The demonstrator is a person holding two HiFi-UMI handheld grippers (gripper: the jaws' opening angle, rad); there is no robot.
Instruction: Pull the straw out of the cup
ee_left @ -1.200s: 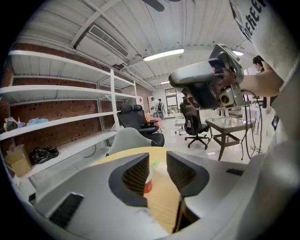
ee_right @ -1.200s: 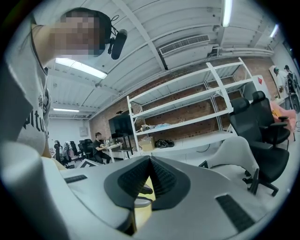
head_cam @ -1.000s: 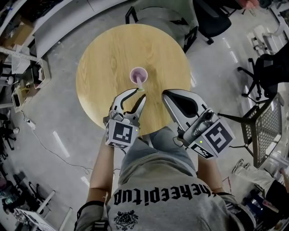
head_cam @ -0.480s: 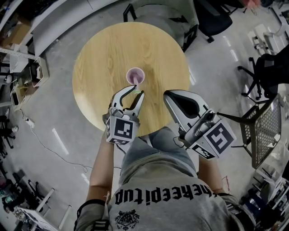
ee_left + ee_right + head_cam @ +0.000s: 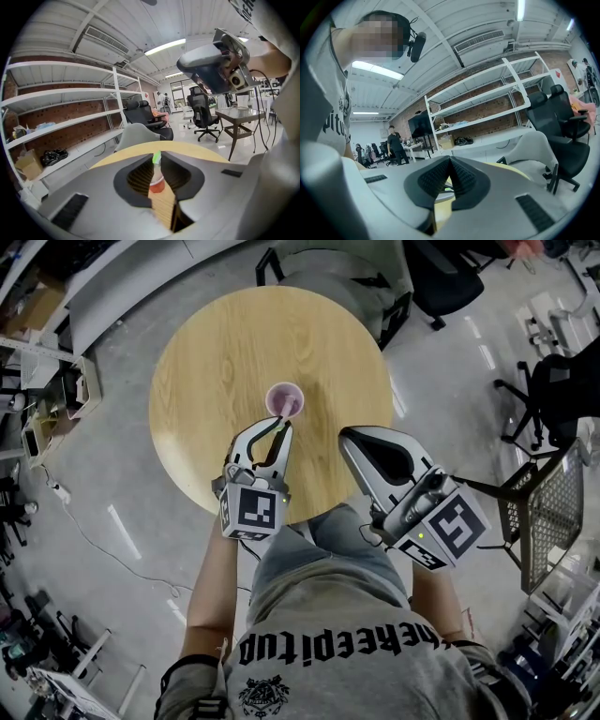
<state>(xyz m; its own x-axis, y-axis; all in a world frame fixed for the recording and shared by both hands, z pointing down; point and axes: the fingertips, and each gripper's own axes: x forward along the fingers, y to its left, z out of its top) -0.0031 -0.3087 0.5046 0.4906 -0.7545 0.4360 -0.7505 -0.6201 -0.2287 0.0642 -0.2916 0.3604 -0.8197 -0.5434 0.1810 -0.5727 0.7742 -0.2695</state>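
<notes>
1. I read the step in hand as the grasp. The left gripper (image 5: pixel 156 157) has its two tips pressed against the green top of the straw (image 5: pixel 156 160), one on each side with no gap visible, so I take the jaws as clamped on it
2. The straw stands in the pink cup (image 5: pixel 284 399), which sits near the middle of the round wooden table (image 5: pixel 216 362), just beyond the left gripper's tips. In the left gripper view the cup shows low between the jaws, below the pinch point
3. The right gripper (image 5: pixel 347 435) hangs over the near right edge of the table, apart from the cup. Its jaws are together with nothing between them
4. The straw is not yet out: its lower part is inside the cup
5. Next move, in my judgement: draw the left gripper up along the straw's own line and keep the clamp firm until the lower end clears the rim
6. The cup looks light and nothing holds it down. If it lifts with the straw, I would steady it with the right gripper
</notes>
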